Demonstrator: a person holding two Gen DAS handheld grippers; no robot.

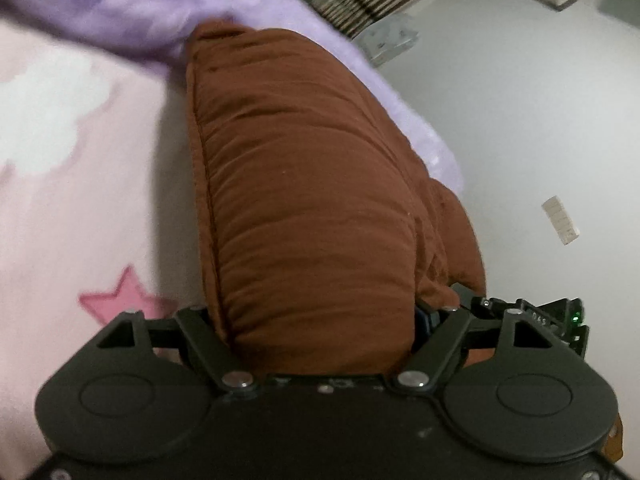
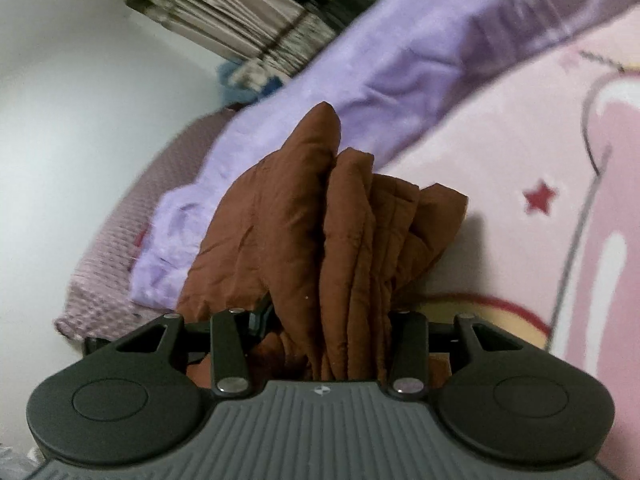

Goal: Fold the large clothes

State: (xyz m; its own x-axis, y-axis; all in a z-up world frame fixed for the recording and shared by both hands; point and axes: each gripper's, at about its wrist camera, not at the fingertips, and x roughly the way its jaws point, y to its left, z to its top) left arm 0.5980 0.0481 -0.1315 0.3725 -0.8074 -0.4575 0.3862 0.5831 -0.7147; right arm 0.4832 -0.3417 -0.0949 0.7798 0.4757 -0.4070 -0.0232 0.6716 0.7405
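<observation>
Brown padded garment [image 1: 312, 208], bunched in thick folds, long axis running from the tongs away toward the purple blanket [image 1: 120, 4] over the pink star-print bedspread [image 1: 80, 200], left gripper [image 1: 320, 320] clamped wide on it, right gripper [image 2: 320, 320] clamped narrower on its folds.

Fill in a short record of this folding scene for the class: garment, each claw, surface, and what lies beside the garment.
garment: brown padded garment, bunched into thick folds
left claw: left claw with a fat fold of the garment filling the gap between its jaws
right claw: right claw closed on several gathered layers
surface: pink bedcover with star print
beside: lilac blanket behind the garment
</observation>
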